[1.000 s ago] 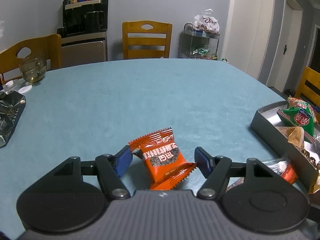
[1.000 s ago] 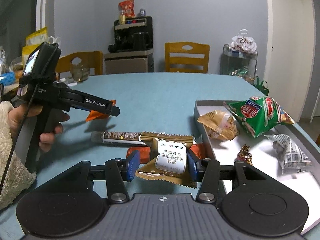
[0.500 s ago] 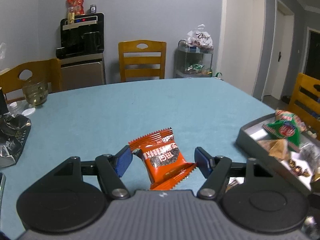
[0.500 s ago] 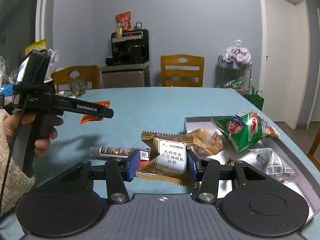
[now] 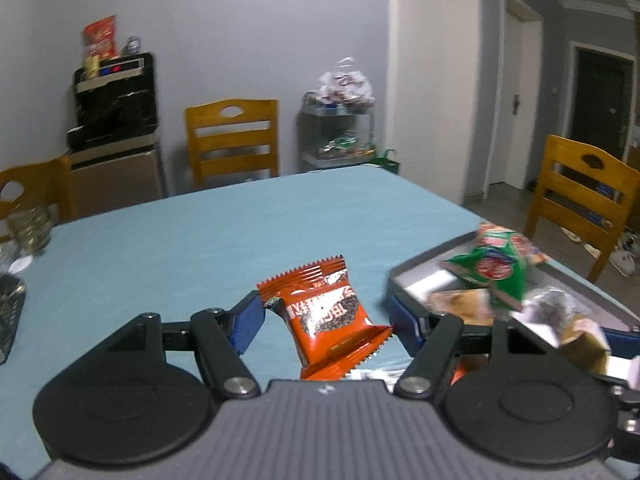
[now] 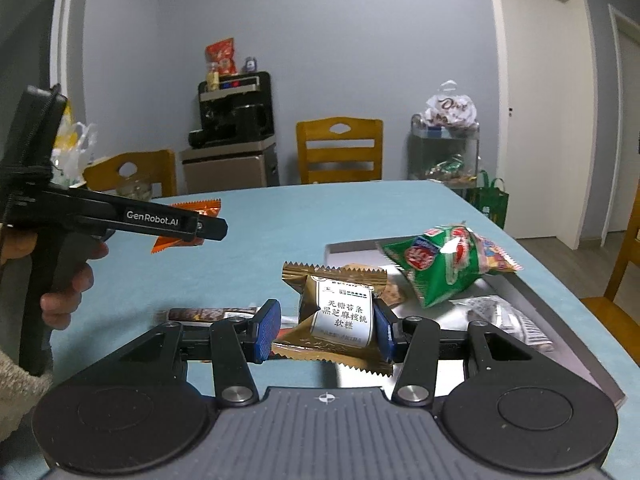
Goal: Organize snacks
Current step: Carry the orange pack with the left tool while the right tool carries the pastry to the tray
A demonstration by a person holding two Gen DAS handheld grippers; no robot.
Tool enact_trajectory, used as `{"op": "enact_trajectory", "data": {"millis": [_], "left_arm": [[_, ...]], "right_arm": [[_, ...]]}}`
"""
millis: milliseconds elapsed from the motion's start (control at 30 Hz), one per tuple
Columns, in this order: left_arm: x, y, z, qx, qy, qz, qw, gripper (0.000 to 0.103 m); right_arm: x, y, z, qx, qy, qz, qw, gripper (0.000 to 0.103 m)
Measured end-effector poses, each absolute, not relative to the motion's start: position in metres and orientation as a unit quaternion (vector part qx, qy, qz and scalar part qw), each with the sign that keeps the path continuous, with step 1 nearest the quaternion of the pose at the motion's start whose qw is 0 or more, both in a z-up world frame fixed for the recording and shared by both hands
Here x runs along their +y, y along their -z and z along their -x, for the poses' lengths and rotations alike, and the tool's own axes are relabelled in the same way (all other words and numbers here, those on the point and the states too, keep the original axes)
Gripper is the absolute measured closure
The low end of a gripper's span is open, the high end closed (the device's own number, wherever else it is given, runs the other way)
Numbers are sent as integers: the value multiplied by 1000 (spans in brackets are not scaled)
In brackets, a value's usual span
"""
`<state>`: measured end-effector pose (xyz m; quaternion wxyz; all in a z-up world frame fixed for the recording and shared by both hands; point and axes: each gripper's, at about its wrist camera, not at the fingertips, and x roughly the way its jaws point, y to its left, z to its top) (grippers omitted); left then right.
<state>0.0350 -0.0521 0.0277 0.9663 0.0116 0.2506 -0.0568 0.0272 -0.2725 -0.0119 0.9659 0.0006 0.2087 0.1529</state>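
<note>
My left gripper (image 5: 326, 324) is shut on an orange snack packet (image 5: 326, 314) and holds it above the blue table, just left of the grey tray (image 5: 416, 276). In the right wrist view the left gripper (image 6: 208, 228) shows at the left with the orange packet (image 6: 198, 210) behind its fingers. My right gripper (image 6: 326, 326) is shut on a gold snack packet (image 6: 340, 312) with a white label, held above the table by the tray's (image 6: 520, 292) left edge. The tray holds a green chip bag (image 6: 440, 264) and several smaller packets.
A long brown snack bar (image 6: 208, 314) lies on the table left of my right gripper. A glass jar (image 5: 30, 228) and a dark bag (image 5: 10, 312) sit at the table's far left. Wooden chairs (image 5: 232, 140) stand around the table; a shelf cart (image 6: 444, 152) is behind.
Both grippers have risen with their packets. The left gripper has swung right, toward the tray. The right gripper has moved closer to the tray's edge.
</note>
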Motion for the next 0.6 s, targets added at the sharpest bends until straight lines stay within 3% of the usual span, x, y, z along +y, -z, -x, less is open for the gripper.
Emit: {"op": "enact_trajectory", "data": {"millis": [600], "left_arm": [[-161, -31, -46, 249, 137, -54, 957, 36]], "right_arm": [[-335, 22, -28, 211, -120, -38, 969, 54]]}}
